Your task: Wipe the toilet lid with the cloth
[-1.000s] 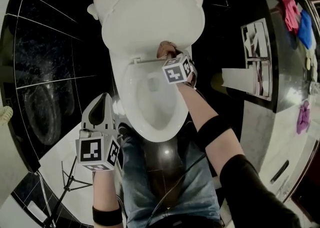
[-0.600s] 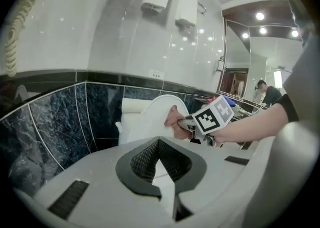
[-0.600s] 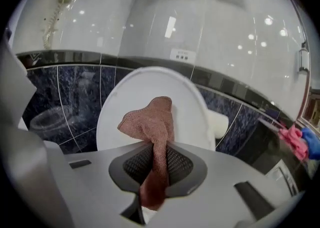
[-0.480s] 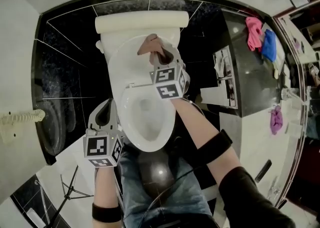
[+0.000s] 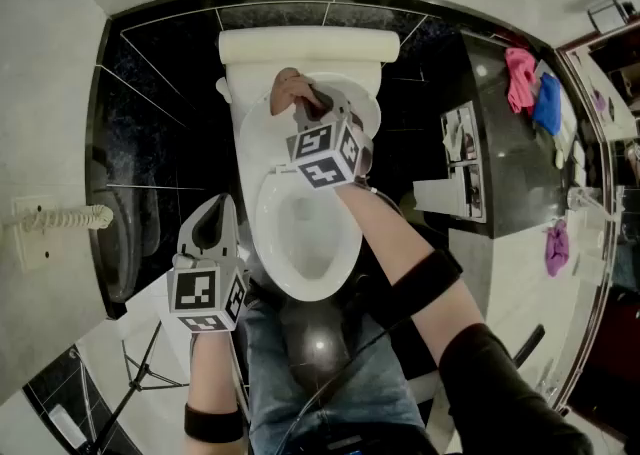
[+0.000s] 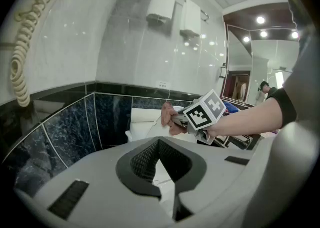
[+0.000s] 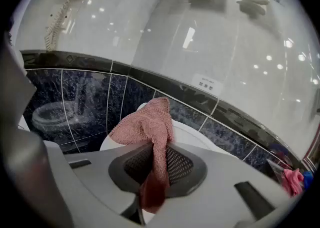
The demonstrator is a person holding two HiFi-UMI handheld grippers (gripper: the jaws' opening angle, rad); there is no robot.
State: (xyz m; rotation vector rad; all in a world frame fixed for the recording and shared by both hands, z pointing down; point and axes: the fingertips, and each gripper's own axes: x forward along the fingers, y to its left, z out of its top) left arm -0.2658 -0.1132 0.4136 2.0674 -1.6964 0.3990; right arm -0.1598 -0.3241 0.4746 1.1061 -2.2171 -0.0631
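Pink knitted cloth pinched in the part-closed jaws of the right gripper, bunched up at the top edge of the raised toilet lid, just under the white cistern; touching the lid or only near it, hard to tell. Left gripper pressed together on nothing, held low at the left of the open bowl, well apart from the lid. Looks like the head of a stroke, with nearly all of the lid yet to be covered. Best done by laying the loose fold flat on the plastic rather than dabbing with the wad, then drawing down toward the hinge in overlapping passes across the oval. Calls for steady, light pressure, to avoid rocking the lid back on the cistern or dragging the cloth out of the pinch, with only a narrow strip between the pads and the bulk flopping ahead of them. Worth keeping the hard jaw tips off the lid and letting only fabric touch. Worth minding the darker tail dangling under the jaws too, so as not to trail it into the bowl near the hinge. No likely call for the left gripper, except as a brace in case of the lid tipping forward.
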